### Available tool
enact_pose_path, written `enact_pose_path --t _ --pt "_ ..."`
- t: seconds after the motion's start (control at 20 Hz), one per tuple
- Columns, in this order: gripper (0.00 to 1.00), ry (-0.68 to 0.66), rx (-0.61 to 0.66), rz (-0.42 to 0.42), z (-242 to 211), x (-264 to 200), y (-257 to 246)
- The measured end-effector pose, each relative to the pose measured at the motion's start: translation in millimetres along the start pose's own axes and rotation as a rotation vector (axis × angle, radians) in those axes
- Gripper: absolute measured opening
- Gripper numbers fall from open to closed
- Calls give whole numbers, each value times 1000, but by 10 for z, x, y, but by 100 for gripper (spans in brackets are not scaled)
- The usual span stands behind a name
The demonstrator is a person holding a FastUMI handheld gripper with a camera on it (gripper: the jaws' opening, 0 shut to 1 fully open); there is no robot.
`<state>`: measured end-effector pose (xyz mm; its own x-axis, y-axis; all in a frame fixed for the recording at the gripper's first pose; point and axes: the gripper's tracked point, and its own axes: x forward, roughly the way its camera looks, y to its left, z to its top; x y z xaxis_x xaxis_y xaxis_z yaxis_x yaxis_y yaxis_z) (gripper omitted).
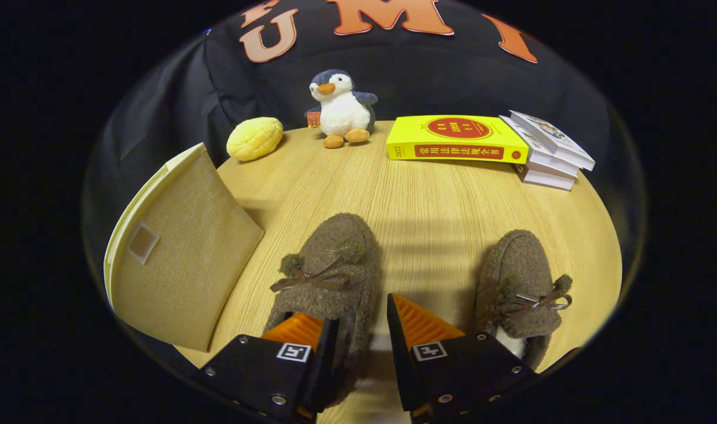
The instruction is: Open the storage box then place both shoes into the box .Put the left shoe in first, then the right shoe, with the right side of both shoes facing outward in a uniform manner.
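Two brown fuzzy shoes with bow laces lie on the wooden table (pixel 429 206), toes pointing away from me. My gripper (pixel 361 330) is at the heel end of the left-hand shoe (pixel 329 271). One finger (pixel 299 330) sits over the shoe's opening and the other finger (pixel 417 324) is outside its right wall. That wall is between the fingers, with a slim gap beside the outer finger, so the gripper is open. The right-hand shoe (pixel 520 282) lies just right of the outer finger. The beige fabric storage box (pixel 181 253) stands tilted to the left of the shoes; I cannot tell whether its lid is open.
At the table's far edge are a yellow bread-shaped toy (pixel 254 138), a plush penguin (pixel 340 109), a thick yellow book (pixel 455 138) and a stack of white books (pixel 549 150). Bare wood lies between the shoes and these items.
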<state>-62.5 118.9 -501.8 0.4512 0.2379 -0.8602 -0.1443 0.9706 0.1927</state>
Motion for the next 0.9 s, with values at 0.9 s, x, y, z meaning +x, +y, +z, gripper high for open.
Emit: enact_pose_path --t 0.9 --pt "6 -103 224 114 915 -1047 849"
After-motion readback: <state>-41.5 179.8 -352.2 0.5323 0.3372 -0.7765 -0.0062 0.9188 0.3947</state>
